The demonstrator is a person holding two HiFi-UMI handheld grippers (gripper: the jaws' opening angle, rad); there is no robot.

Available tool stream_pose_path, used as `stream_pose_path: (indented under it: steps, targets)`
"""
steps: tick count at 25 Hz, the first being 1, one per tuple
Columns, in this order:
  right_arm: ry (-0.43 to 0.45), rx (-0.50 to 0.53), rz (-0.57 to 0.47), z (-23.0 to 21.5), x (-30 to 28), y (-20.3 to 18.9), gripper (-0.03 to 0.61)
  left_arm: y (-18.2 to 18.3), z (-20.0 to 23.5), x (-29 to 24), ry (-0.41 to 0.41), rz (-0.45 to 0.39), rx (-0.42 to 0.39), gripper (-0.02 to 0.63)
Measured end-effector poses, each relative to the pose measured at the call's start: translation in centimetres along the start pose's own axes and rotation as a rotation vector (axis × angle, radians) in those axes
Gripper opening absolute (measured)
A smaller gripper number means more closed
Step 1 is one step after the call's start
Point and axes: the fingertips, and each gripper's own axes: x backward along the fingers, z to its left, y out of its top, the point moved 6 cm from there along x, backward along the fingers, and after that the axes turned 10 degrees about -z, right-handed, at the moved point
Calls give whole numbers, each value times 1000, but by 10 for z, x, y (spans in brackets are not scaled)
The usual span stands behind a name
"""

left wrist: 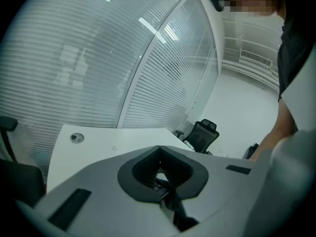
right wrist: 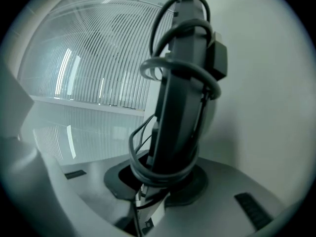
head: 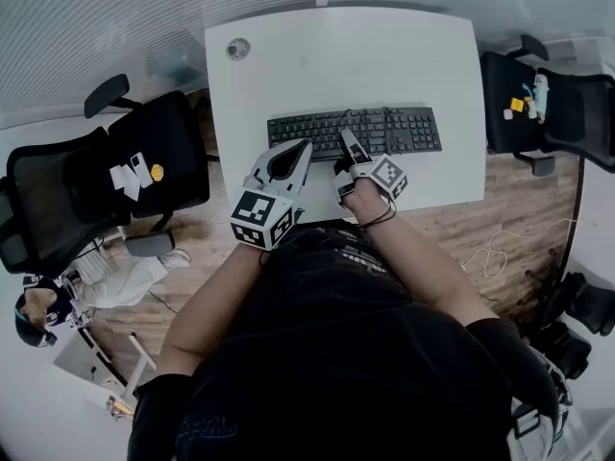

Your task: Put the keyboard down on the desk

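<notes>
A black keyboard (head: 356, 131) lies level across the white desk (head: 384, 56), a little behind its front edge. My right gripper (head: 347, 140) is rolled on its side and shut on the keyboard's front edge near the middle. In the right gripper view the keyboard (right wrist: 180, 88) stands edge-on out of the jaws of the right gripper (right wrist: 157, 184), with its cable (right wrist: 163, 68) looped around it. My left gripper (head: 304, 145) lies flat over the keyboard's left front corner. The tips of the left gripper (left wrist: 159, 148) meet, and keys (left wrist: 159, 180) show through the gap behind them.
A black office chair (head: 144, 157) holding white items stands left of the desk. Another chair (head: 553, 104) with small objects is at the right. A round grommet (head: 238, 48) sits at the desk's far left corner. Loose cable (head: 500, 248) lies on the wooden floor.
</notes>
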Motion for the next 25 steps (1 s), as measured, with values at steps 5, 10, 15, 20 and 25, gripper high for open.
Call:
stream_pose_path:
  steps: [5,10,15,20,25]
  targets:
    - [-10,4,4,-1,0,-1,91,-1,1,0,6,10,5,15]
    - [-24,16,15,1,-2,-1,94,-3,0,-2,-2,12,14,15]
    - [-31,6,30,7,-2,0,163,-3,2,-3,6,7,25,15]
    - [-80,11,69,8,-1,-2,270,-1,2,0,12,-6,27,15]
    - [-127,29,75,7,1,-1,341,0,-1,4,23,-27,38,15]
